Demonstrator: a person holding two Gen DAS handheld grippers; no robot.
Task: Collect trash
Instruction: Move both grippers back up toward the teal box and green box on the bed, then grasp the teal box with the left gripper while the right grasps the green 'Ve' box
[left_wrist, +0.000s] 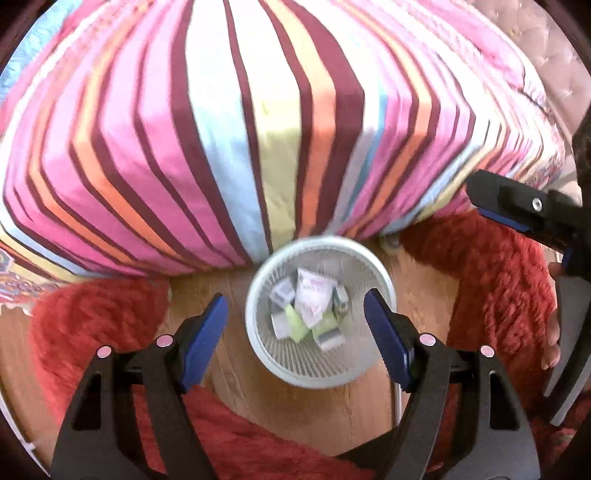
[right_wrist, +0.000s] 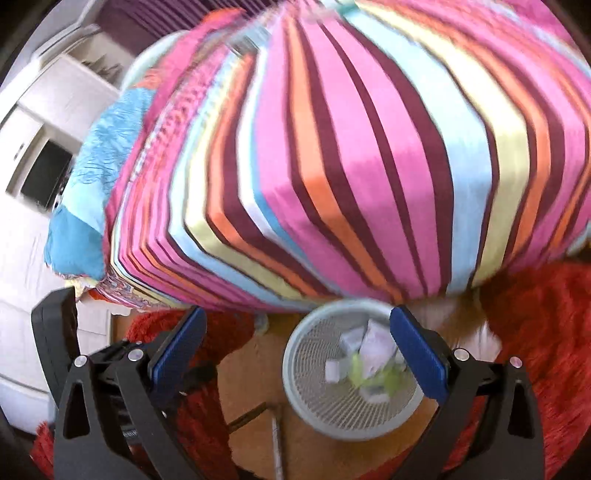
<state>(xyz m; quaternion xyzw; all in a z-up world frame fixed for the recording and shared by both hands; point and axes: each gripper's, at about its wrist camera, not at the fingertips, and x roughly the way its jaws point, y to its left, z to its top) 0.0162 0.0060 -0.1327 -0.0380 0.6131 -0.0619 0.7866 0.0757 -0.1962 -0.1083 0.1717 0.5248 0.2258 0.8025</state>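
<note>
Plainly both claws are empty: the left gripper hangs with its blue pads apart and nothing between them, and the right gripper stands wider, likewise bare. Both point down over the bin, which looks like a sensible place to let go, since anything released here would fall straight in. In the left view the right gripper shows at the frame's right edge, with the person's fingers around its handle. The bin, a round pale basket with slotted walls, stands on a wooden floor just beside the striped bed, between red rugs. Inside lies the trash: white packets, small boxes and yellow-green scraps, loosely heaped on the bottom. No other litter shows, so collecting seems nearly done.
</note>
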